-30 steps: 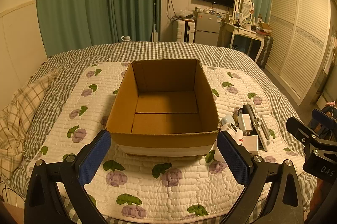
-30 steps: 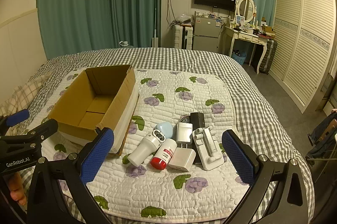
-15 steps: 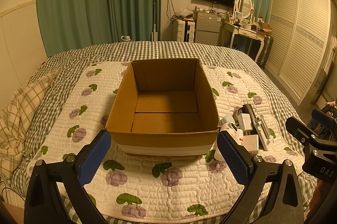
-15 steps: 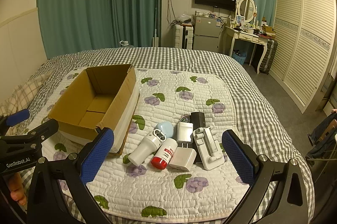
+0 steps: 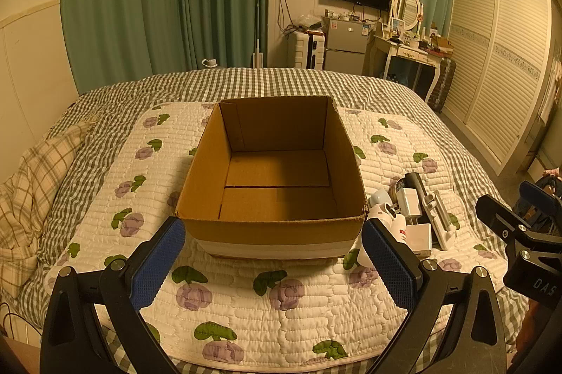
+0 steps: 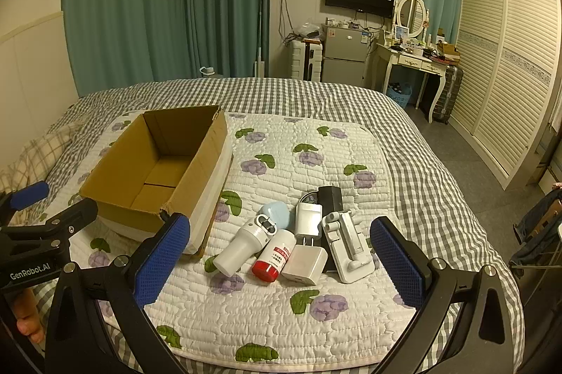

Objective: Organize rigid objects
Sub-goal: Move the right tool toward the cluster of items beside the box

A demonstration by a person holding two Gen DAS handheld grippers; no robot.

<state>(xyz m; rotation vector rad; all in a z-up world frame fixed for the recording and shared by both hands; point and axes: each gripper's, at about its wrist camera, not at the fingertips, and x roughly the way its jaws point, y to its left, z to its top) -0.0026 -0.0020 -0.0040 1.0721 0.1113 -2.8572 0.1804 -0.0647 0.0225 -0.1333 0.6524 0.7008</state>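
An open, empty cardboard box stands on the floral quilt; it also shows at the left of the right wrist view. Right of it lies a cluster of small items: a white cylinder device, a red-capped white bottle, a white charger cube, a second white charger, a white folding stand, a pale blue case and a black block. My left gripper is open and empty, just in front of the box. My right gripper is open and empty, in front of the cluster.
The floral quilt covers a grey checked bed. A plaid pillow lies at the left. A fridge, dressing table and wardrobe stand beyond the bed.
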